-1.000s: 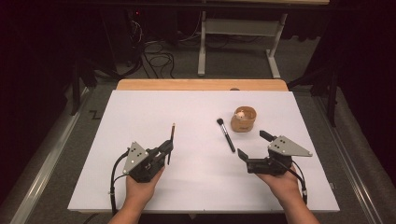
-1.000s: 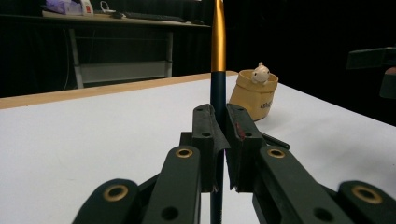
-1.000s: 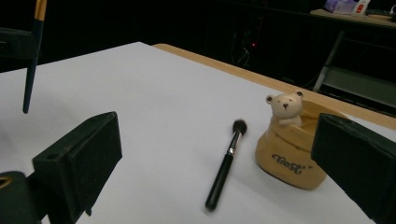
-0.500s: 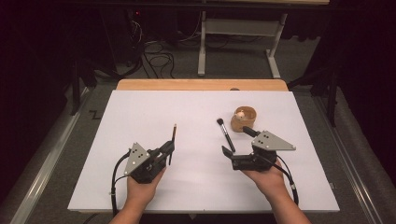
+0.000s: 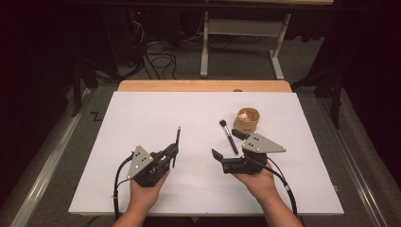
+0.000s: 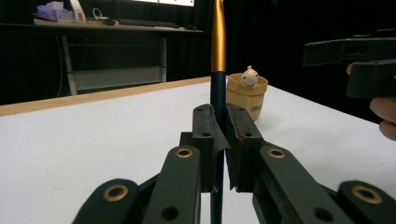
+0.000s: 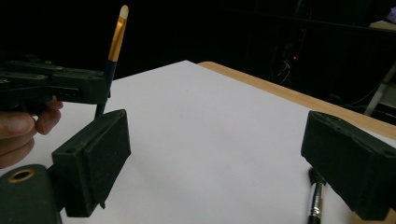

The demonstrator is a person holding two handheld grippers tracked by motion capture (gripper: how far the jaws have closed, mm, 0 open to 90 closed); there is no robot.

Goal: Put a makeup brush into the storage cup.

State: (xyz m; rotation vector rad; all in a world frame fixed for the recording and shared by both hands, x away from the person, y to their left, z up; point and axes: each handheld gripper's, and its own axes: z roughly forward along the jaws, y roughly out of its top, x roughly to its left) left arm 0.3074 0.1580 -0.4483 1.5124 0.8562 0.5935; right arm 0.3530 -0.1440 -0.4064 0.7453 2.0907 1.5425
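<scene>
Here, label by label:
Left tongs: clamped tight on the thin brush, gold ferrule and pale tip pointing away over the white worktop.
Right tongs: wide apart, nothing between them; jaws have just been closing a little.
Black makeup brush: flat on the worktop, just beside the right tongs' far jaw.
Tan pot: just beyond that brush, a small figure inside.

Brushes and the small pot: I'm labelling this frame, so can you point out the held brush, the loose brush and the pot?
held brush (image 6: 218, 37), left gripper view, on its gold ferrule.
loose brush (image 5: 230, 138), high view, on its handle.
pot (image 5: 247, 124), high view, on its front wall.
</scene>
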